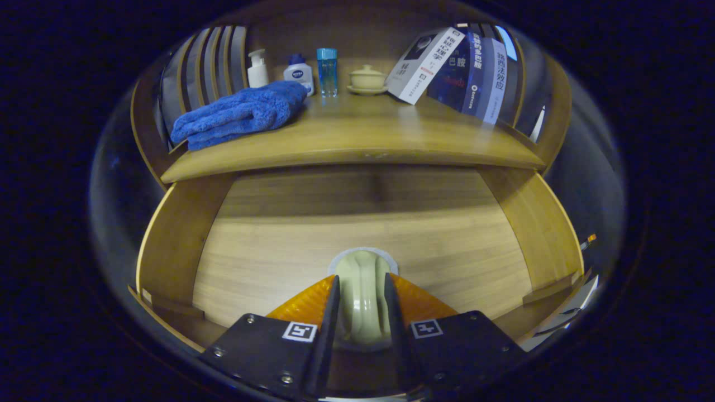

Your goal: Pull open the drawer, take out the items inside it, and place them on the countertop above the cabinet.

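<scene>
Your tongs (361, 301) are clenched on a pale cream ceramic cup (362, 290) with both fingers pressing its sides, and the cup sits low in the open wooden drawer (167, 245), on or just above the drawer floor; I cannot tell which. Lift straight up until the cup stands clear of the drawer walls, keeping it level so it does not slip in the grip. Then carry it forward over the wooden tabletop (357, 139). Aim for the bare middle stretch, between the folded blue fluffy towel (240, 114) and the leaning books (458, 67), short of the small cream lidded bowl on its saucer (367, 80). Set it down gently before loosening the tongs.
</scene>
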`<state>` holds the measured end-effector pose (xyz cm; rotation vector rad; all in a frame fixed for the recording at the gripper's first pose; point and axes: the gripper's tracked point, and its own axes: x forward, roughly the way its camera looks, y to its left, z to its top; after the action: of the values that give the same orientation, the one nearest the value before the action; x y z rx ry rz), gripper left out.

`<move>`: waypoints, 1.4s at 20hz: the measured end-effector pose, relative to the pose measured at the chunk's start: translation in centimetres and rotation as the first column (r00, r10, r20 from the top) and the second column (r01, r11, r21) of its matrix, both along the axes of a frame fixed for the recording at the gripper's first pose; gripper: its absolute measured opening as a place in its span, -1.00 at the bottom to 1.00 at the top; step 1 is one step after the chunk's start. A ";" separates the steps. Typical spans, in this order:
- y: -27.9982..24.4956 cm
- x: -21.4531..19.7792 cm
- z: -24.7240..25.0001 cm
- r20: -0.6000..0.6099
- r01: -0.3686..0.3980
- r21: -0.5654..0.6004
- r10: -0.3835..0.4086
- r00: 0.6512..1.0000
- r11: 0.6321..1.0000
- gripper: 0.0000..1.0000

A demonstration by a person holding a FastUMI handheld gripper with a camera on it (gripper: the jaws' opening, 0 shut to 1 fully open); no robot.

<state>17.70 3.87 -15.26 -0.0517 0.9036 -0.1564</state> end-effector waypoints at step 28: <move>1.8 2.1 8.9 0.274 -0.042 -0.010 0.043 0.961 0.999 -0.64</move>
<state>19.85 5.72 -6.31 -0.0515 0.6245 -0.1211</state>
